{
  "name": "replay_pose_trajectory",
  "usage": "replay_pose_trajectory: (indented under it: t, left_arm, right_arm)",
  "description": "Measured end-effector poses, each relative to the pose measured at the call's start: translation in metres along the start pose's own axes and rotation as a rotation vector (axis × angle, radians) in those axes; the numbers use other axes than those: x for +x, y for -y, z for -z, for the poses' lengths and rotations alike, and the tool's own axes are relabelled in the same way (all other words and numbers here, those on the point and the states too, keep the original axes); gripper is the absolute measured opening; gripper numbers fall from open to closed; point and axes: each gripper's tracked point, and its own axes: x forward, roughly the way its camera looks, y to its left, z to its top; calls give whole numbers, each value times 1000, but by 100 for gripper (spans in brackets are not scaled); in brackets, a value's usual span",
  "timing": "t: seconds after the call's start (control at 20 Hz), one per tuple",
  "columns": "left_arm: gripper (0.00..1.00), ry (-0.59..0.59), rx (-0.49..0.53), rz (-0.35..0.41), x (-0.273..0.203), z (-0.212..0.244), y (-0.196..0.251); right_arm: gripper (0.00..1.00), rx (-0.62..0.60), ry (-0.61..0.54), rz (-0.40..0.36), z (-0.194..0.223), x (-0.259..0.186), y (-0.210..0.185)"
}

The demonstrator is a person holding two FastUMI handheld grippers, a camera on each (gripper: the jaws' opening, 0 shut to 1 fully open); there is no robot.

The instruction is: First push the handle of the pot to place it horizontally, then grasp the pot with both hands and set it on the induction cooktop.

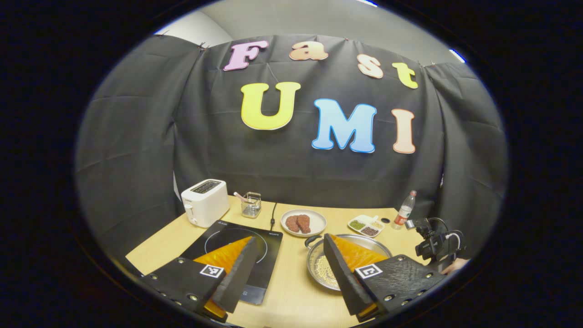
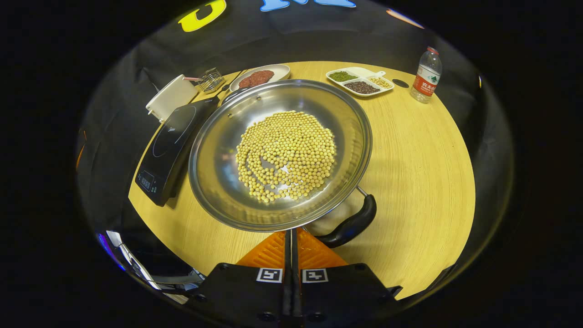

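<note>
Your left hand-held gripper [image 1: 288, 269] hangs wide apart and empty above the light wooden table [image 1: 291, 296]. Your right hand-held gripper [image 2: 291, 246] has its fingers pressed together, gripping nothing, just short of the shiny steel pot of yellow beans [image 2: 280, 152]. The pot's black handle [image 2: 348, 225] lies beside the fingertips. The black induction cooktop [image 2: 171, 146] sits just beside the pot.

One pot [image 2: 280, 152], one induction cooktop [image 2: 171, 148], one toaster [image 1: 205, 202], one plate [image 1: 303, 222], one divided dish [image 2: 360, 81], one bottle [image 2: 426, 75], one wire basket [image 1: 251, 204]
</note>
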Motion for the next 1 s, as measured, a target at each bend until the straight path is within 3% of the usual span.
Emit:
replay_pose_trajectory:
  t: [0.3,1.0]
  left_arm:
    - [91,-8,8,-21,10,1,12]
    - [86,-38,35,-33,26,5,48]
  right_arm:
    - [2,-1,-4,24,-5,4,22]
    - [2,67,11,60,-31,7,81]
